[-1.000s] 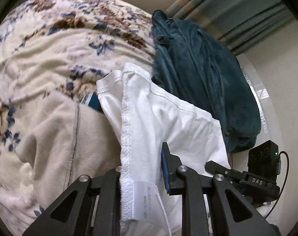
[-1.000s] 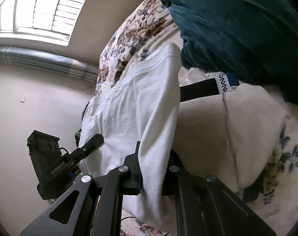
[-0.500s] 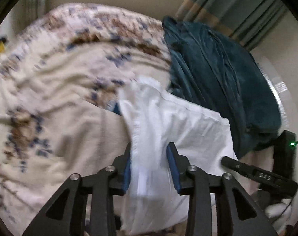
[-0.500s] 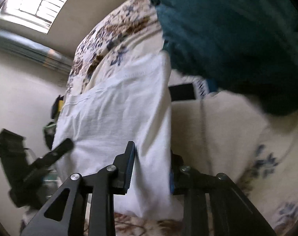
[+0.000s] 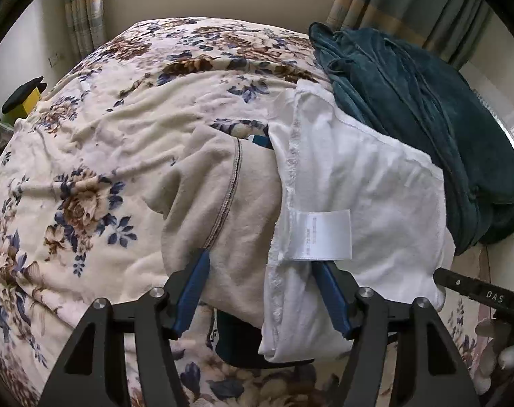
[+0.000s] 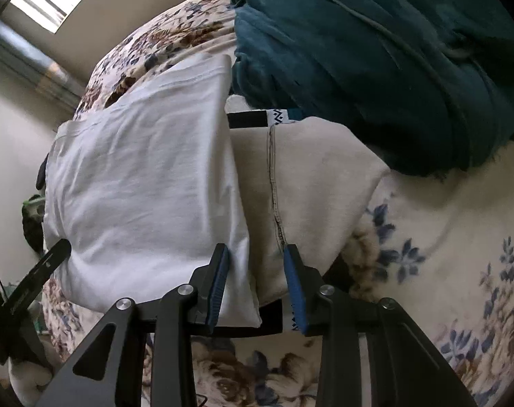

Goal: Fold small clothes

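Observation:
A folded white garment [image 5: 352, 183] with a white care label [image 5: 321, 234] lies on a beige garment [image 5: 223, 210] on the flowered bed. It also shows in the right wrist view [image 6: 145, 176], beside the beige garment [image 6: 311, 176]. My left gripper [image 5: 262, 268] is open, its jaws standing apart around the near edge of the white and beige cloth. My right gripper [image 6: 257, 271] is open too, with the white garment's corner and the beige cloth between its blue pads, which do not press on them. A black waistband with a zigzag tag [image 6: 257, 118] peeks out underneath.
A dark teal fleece robe [image 5: 419, 112] is heaped at the right of the bed, and it also shows in the right wrist view [image 6: 375, 54]. The flowered blanket [image 5: 104, 129] covers the bed. Curtains and a wall stand behind. A yellow and black object [image 5: 23, 98] sits off the left edge.
Both grippers have opened and let go of the white garment, which now lies flat on the beige one. Both have drawn back slightly toward the near edge.

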`<state>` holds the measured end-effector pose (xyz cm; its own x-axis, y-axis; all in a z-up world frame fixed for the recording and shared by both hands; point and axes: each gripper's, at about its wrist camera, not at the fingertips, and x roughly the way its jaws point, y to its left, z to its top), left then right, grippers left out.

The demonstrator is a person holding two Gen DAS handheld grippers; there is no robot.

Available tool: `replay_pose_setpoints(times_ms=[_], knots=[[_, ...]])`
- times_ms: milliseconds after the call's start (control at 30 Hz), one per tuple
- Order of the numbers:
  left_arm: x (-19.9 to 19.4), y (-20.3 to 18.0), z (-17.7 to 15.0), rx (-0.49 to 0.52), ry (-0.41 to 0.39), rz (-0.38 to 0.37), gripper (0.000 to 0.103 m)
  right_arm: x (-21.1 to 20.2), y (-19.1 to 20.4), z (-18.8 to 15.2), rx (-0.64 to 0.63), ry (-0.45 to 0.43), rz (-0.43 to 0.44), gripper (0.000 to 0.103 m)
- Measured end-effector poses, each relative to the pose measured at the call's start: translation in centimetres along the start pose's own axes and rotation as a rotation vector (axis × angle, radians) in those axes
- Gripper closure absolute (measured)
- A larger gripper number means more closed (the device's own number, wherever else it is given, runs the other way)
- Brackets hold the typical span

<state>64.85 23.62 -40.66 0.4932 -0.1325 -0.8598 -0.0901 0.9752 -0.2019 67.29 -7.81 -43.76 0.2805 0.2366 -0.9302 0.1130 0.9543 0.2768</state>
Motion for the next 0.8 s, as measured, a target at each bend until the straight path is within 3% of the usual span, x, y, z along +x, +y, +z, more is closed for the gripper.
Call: replay_pose_setpoints(times_ms=[100,167,233,300,333,600,800], knots=[[-0.8,-0.8,0.1,0.014,-0.005,0.035,0.031,-0.7,1.0,0.0,-0.024,-0.026,-0.036,0.06],[-1.8,-1.3,-0.1,0.029,-0.018,0.07,0.03,-1.6,1.9,-0.3,-0.047,-0.046,-0.082,0.032],[-2.8,-2.2,-0.4,0.051,-0.033,0.088,0.029,-2.7,2.9,-0.8,-0.072,-0.08,-0.134,0.012],[-3.8,-2.9,-0.8,0.073,-0.045,0.12,0.018,-3.9,3.7,-1.4,-0.091,-0.109,-0.195,0.004],[-4.4,-3.4,-1.1,0.09,-0.05,0.141,0.011,-4.5,4.0,-1.8,-0.097,-0.124,-0.219,0.004],[-10.0,-6.7,-3.2,0.145,-0.092,0.213,0.01,-11.1,6.0,-5.5,-0.153,-0.242,-0.328,0.001],[-16.3,-8.6,-5.0,0.151,-0.131,0.185,0.01,-18.9,6.3,-9.1,-0.167,-0.319,-0.353,0.001]])
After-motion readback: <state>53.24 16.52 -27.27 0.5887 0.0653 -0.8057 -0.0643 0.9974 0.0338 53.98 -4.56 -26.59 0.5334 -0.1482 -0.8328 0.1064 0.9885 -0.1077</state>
